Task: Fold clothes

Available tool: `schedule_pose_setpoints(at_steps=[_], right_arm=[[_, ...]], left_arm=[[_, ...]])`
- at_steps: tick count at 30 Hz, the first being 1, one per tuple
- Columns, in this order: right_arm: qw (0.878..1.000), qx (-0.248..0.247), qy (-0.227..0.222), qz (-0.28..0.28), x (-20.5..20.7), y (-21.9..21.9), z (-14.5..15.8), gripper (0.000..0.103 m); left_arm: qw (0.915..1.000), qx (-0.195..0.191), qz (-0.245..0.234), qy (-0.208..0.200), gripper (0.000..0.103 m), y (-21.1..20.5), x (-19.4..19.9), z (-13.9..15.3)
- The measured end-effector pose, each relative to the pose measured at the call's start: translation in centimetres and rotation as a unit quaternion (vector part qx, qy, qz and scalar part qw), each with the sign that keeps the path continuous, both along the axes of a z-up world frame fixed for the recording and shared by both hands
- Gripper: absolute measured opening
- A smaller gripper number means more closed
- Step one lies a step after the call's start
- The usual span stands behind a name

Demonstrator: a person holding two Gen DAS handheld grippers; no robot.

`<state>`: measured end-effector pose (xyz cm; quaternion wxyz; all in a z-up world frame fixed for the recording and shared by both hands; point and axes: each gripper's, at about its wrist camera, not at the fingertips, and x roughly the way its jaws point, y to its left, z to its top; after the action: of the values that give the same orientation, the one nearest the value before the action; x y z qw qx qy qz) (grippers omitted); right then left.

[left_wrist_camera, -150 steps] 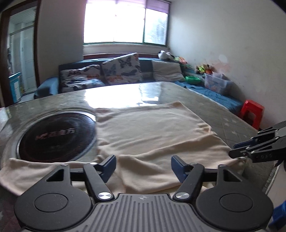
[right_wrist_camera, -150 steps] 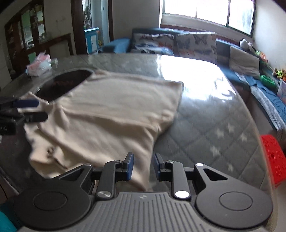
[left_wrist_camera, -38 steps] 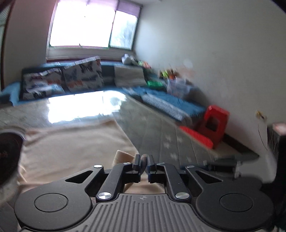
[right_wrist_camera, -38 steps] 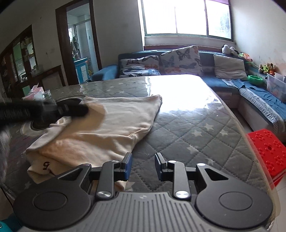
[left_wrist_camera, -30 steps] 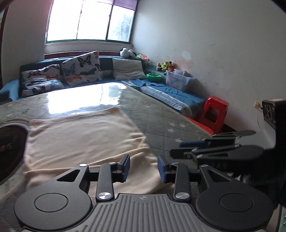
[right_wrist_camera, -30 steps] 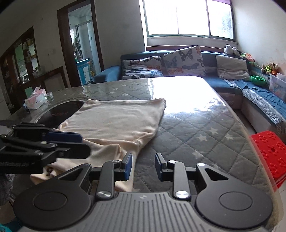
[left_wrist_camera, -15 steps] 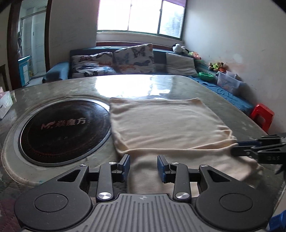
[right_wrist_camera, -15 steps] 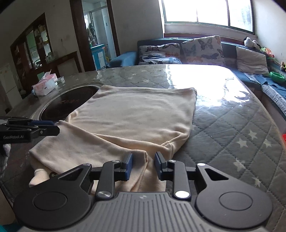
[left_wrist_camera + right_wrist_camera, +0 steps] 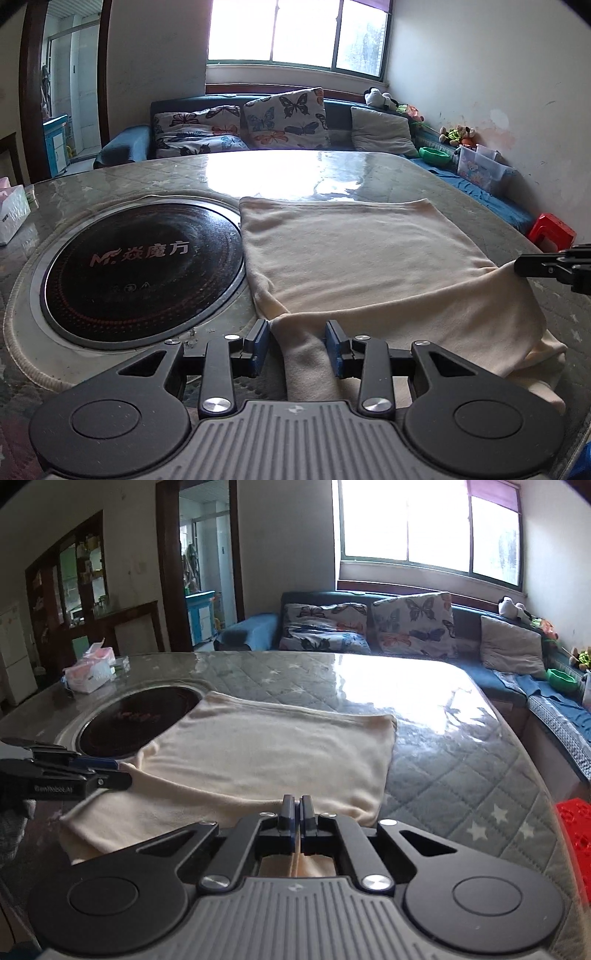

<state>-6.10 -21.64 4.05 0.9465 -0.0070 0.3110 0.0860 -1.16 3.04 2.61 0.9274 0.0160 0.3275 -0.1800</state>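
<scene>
A cream garment (image 9: pixel 362 266) lies partly folded on the glass-topped table (image 9: pixel 303 166), to the right of the round black cooktop (image 9: pixel 140 266). My left gripper (image 9: pixel 297 341) is open, its jaws on either side of the garment's near left fold. My right gripper (image 9: pixel 296 812) is shut on the garment's near right edge (image 9: pixel 236 768); cloth shows between its fingers. In the left wrist view the right gripper (image 9: pixel 554 264) holds a raised corner at the far right. In the right wrist view the left gripper (image 9: pixel 92 773) sits at the garment's left edge.
A tissue box (image 9: pixel 90 670) stands on the table's far left. A sofa with butterfly cushions (image 9: pixel 284 118) runs behind the table. A red stool (image 9: pixel 552 230) stands on the floor at the right. The table's near edge is just below both grippers.
My right gripper has closed on the garment's near right edge and lifted it slightly. My left gripper has moved in so its open jaws straddle the near left fold.
</scene>
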Motion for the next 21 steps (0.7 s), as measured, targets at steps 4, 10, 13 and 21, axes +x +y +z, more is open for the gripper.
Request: schedule_pose_setpoints(at_steps=[4,10,13,21], right_arm=[[1.000,-0.010,0.023,-0.017,0.8,-0.6,-1.1,0.003],[1.000,-0.011,0.013,0.000,0.3,-0.2,-0.8,0.006],[1.000,-0.012,0.007,0.028,0.2,0.7,-0.5,0.010],[0.997,-0.032,0.045,0.059,0.3,1.6,-2.7,0.020]], left_arm=[[1.0000,0.001,0.001,0.001,0.038,0.2,0.1,0.0],[0.9997,-0.003,-0.013,-0.019,0.037,-0.4,-0.6,1.6],[0.9993,0.001,-0.028,-0.023,0.037,-1.3,-0.7,1.5],[0.9990,0.025,-0.035,-0.015,0.036,-1.4,-0.3,0.1]])
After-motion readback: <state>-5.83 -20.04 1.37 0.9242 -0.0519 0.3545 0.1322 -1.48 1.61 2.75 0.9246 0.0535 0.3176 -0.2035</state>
